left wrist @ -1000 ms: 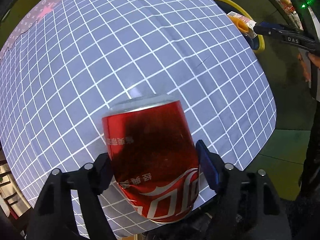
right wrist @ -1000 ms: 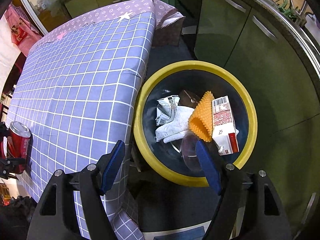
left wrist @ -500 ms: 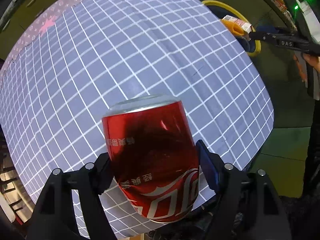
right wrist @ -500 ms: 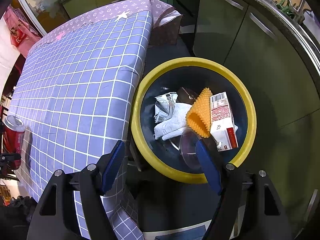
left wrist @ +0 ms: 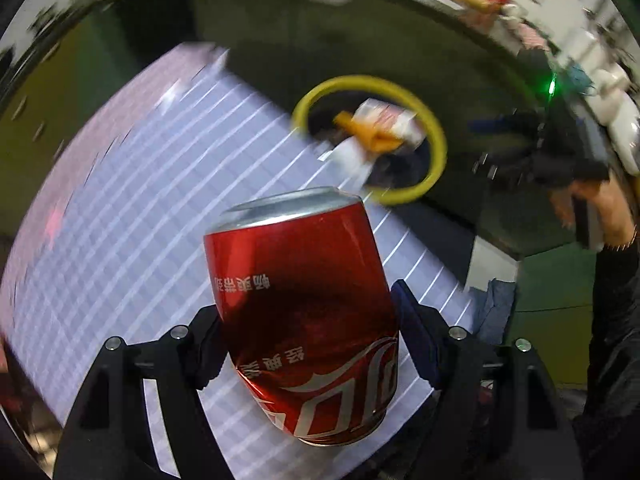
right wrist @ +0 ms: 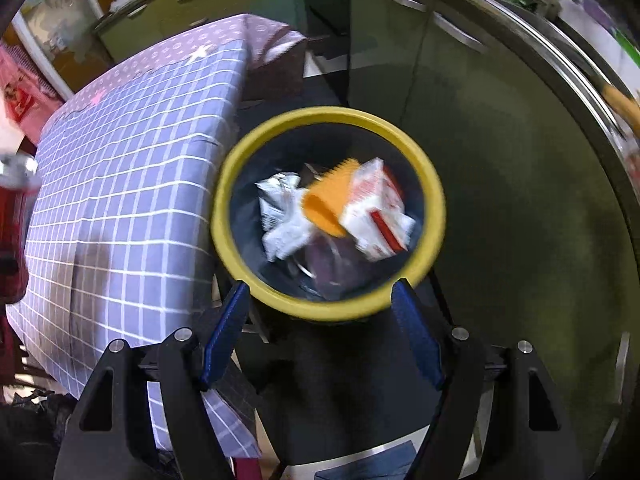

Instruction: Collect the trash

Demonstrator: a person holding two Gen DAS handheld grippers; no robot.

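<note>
left wrist view: left gripper (left wrist: 308,320) clenched on red soda can (left wrist: 304,312); can fills lower centre of frame, silver top up, slightly tilted, a pad pressed to each side
table: checked purple tablecloth (left wrist: 132,184) behind and under the can, blurred; no other trash visible on it in this view
bin: yellow-rimmed trash bin (left wrist: 434,136) in upper right of centre, past the table edge, well apart from the can; white and orange scraps inside, blurred
other arm: right gripper (left wrist: 516,148) at right of frame, dark and blurred; fingers not readable here
right wrist view: right gripper (right wrist: 320,332) released, blue pads spread wide with nothing between; it hangs over the bin, near rim showing between the pads
bin contents: trash bin (right wrist: 228,184) at frame centre holds crumpled white wrapper (right wrist: 280,212), orange ridged piece (right wrist: 328,200), white-and-red carton (right wrist: 376,212), something dark and glossy beneath, cannot tell what
can seen from here: soda can (right wrist: 14,208) at left edge of frame, blurred, above the table's near-left corner
table seen from here: tablecloth (right wrist: 132,152) bare over the visible part
progress: several items already in the bin; the can is picked but not yet dropped; judged the last piece, as far as both views show
left to do: carry can over the bin rim, let go; bin stands just beside the table's right edge
</note>
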